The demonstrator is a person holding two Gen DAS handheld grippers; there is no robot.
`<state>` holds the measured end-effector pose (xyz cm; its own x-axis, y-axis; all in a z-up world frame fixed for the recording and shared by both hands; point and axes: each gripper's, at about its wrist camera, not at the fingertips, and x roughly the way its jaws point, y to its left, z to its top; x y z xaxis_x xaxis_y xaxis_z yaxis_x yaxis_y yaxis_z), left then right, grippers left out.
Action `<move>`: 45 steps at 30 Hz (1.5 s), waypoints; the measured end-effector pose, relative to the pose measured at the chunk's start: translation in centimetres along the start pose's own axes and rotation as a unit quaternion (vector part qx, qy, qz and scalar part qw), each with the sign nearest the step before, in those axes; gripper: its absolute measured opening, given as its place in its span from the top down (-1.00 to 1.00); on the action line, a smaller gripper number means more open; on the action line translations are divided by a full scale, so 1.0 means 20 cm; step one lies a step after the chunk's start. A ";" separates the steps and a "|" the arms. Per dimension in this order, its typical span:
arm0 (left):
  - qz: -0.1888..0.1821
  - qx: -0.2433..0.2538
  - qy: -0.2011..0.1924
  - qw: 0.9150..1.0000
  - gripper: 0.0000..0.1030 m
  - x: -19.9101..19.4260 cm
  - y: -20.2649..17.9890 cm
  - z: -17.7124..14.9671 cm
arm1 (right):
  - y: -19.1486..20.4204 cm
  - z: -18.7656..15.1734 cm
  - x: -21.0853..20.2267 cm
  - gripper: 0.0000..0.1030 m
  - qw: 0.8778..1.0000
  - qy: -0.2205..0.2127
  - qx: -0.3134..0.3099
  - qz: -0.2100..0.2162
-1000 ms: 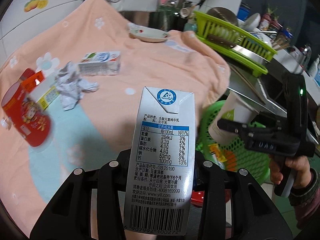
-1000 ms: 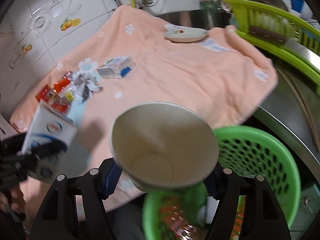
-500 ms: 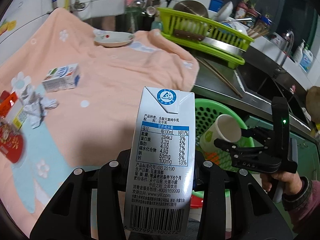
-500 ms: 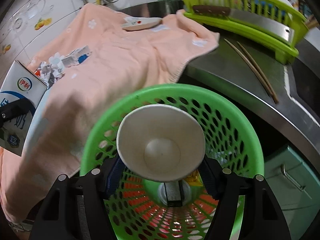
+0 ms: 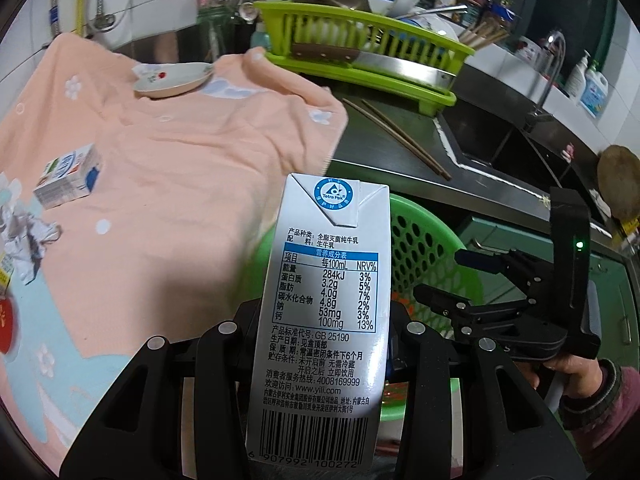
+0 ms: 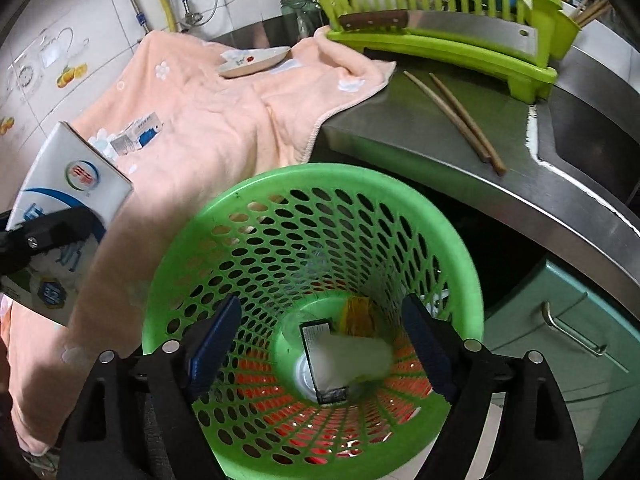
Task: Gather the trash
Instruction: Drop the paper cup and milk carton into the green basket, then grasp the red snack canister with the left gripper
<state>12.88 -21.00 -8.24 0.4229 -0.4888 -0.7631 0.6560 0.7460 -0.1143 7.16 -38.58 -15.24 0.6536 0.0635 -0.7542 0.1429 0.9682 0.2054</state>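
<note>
My left gripper (image 5: 324,344) is shut on a white and blue milk carton (image 5: 324,300), held upright just left of the green perforated trash basket (image 6: 248,208); the carton also shows in the right wrist view (image 6: 60,216). My right gripper (image 6: 320,344) is open and empty above the basket's mouth; it also shows in the left wrist view (image 5: 452,276). A white paper cup (image 6: 352,356) lies blurred in the basket's bottom among other trash. On the peach towel (image 5: 192,168) lie a second small milk carton (image 5: 66,180) and crumpled paper (image 5: 24,240).
A small plate (image 5: 172,80) sits at the towel's far edge. Chopsticks (image 6: 456,116) lie on the steel counter. A green dish rack (image 6: 440,12) with a cleaver stands behind, a sink (image 5: 500,148) to the right. Red wrappers (image 5: 6,316) lie at the towel's left edge.
My right gripper opened and the paper cup dropped into the basket. My left gripper carried the milk carton rightward, closer to the basket.
</note>
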 end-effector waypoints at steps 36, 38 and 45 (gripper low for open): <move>0.005 -0.029 -0.003 1.000 -0.28 0.03 0.01 0.00 | 0.00 -0.02 -0.14 -0.71 0.999 -0.041 -0.007 -0.005; 0.014 -0.036 -0.010 0.999 -0.31 -0.01 0.05 -0.01 | 0.02 -0.01 -0.14 -0.71 0.999 -0.040 -0.011 -0.001; 0.066 -0.078 -0.031 0.994 -0.39 -0.13 0.28 -0.06 | 0.14 0.02 -0.09 -0.73 0.999 -0.034 -0.034 0.018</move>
<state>14.68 -15.13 -7.68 0.5400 -0.4051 -0.7378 0.4890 0.8644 -0.1167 6.73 -36.09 -12.98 0.7072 0.0846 -0.7019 0.0694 0.9797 0.1880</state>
